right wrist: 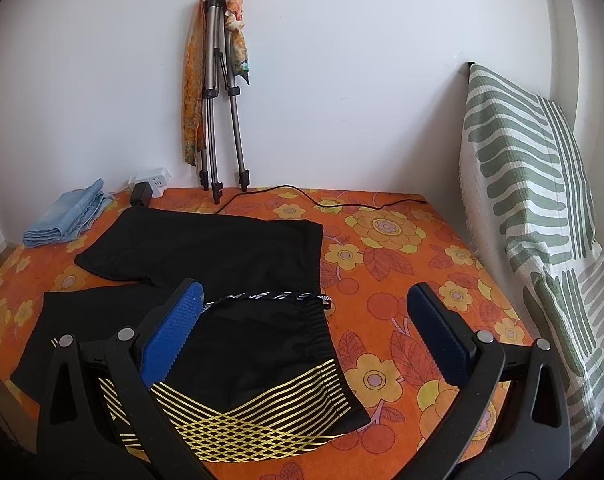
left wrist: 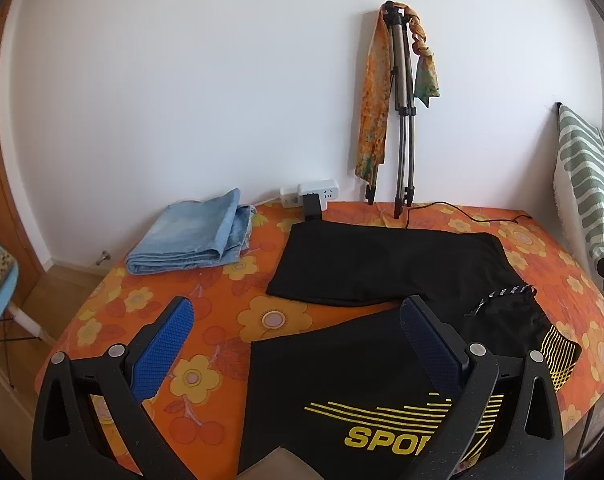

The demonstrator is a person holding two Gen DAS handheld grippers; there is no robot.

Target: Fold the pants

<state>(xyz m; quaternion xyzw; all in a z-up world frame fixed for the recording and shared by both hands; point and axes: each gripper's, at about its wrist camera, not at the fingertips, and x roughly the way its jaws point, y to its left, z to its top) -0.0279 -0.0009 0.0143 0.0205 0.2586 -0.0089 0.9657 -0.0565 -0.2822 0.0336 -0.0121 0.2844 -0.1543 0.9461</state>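
Black sport pants (left wrist: 365, 264) with yellow line print lie spread flat on the orange flowered tabletop (left wrist: 230, 304), their two legs reaching left. My left gripper (left wrist: 298, 320) hovers open over the near leg's hem end, nothing between its blue pads. In the right wrist view the pants (right wrist: 222, 248) show their elastic waistband and drawstring (right wrist: 274, 296) at the right end. My right gripper (right wrist: 305, 304) stands open above the waistband, holding nothing.
Folded light-blue jeans (left wrist: 194, 240) lie at the back left. A white power strip (left wrist: 309, 194) with a black plug and cable sits by the wall. A tripod (left wrist: 401, 104) draped with scarves leans there. A green-striped cloth (right wrist: 533, 208) hangs at the right edge.
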